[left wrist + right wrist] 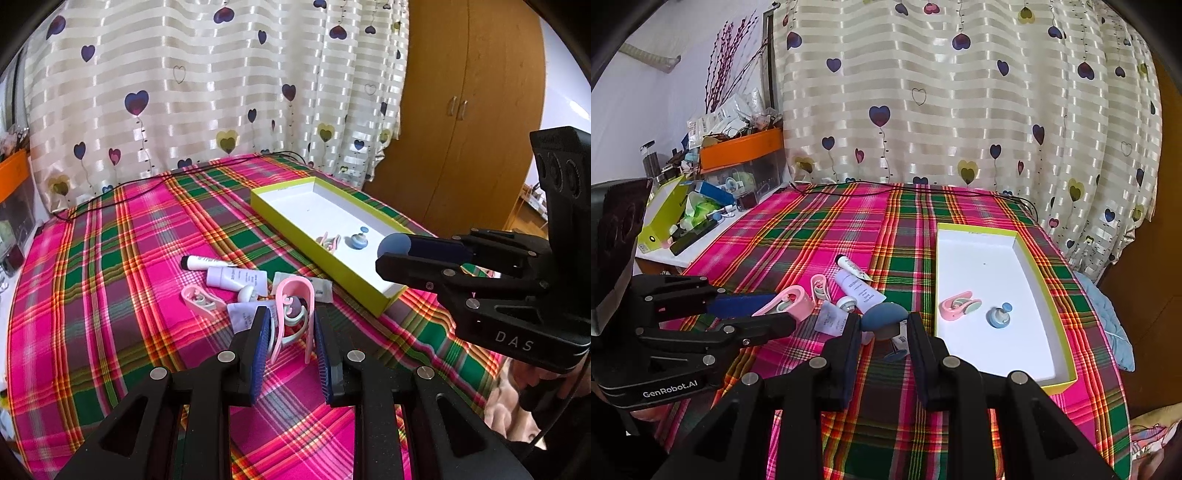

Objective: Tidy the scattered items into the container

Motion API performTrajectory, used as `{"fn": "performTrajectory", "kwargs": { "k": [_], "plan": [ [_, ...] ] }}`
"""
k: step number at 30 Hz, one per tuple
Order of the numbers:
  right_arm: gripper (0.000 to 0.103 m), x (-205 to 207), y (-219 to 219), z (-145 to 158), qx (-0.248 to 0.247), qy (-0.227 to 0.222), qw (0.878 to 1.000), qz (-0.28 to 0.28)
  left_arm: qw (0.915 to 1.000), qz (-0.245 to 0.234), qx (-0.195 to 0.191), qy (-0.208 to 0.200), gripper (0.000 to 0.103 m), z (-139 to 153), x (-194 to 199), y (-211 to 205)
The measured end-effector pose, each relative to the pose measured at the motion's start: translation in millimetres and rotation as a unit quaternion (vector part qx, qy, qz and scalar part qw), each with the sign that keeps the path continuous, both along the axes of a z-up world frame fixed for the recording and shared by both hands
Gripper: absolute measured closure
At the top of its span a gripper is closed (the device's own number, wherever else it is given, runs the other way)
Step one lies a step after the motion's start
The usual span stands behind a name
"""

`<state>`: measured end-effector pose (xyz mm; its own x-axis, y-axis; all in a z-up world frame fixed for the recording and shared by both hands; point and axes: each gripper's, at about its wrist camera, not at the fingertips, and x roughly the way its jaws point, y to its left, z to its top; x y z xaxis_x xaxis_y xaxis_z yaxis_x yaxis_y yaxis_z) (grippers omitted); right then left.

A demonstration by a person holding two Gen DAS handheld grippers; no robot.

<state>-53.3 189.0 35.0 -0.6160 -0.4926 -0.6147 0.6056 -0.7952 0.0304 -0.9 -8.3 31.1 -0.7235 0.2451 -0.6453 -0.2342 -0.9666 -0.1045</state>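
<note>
**Both tools loaded, box partly filled**

Left tool [291,328] is clenched on a pink U-shaped clip [293,295], pads on its two outer legs, clip lifted just above the pile. Right tool [882,332] is grasping a blue mushroom-shaped piece [884,314] by its stem area, round cap sticking out ahead of the pads, held over the desk [812,229] just left of the box.

Container: yellow-green box [1030,254], white inside, on the plaid cloth to the right of the pile. Already in it: a pink clip [958,304] and a small blue round piece [997,315].

Left on the desk, bunched together: white tube with black cap [207,263], lilac tube [236,277], smaller pink clip [199,301], white sachets [243,314], a small white knob [246,293].

Handling, my read: everything is light. Clips are stiff smooth plastic with a springy U, so squeeze across the legs, not hard, or they may pop out. Mushroom cap is round and likely slippery; stem is the safer hold. Tubes are soft, so take them mid-body. Sachets are flat and thin, the hardest pick; go for an edge.
</note>
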Motion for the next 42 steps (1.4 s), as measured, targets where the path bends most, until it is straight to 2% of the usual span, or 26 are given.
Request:
{"fn": "performTrajectory", "kwargs": {
  "k": [42],
  "plan": [
    [0.077,-46.5,42.0,-15.6,-0.004,-0.017,0.997,-0.071,0.9983,-0.054,0.014,-0.013,0.079,-2.9,-60.2,51.6]
  ]
}}
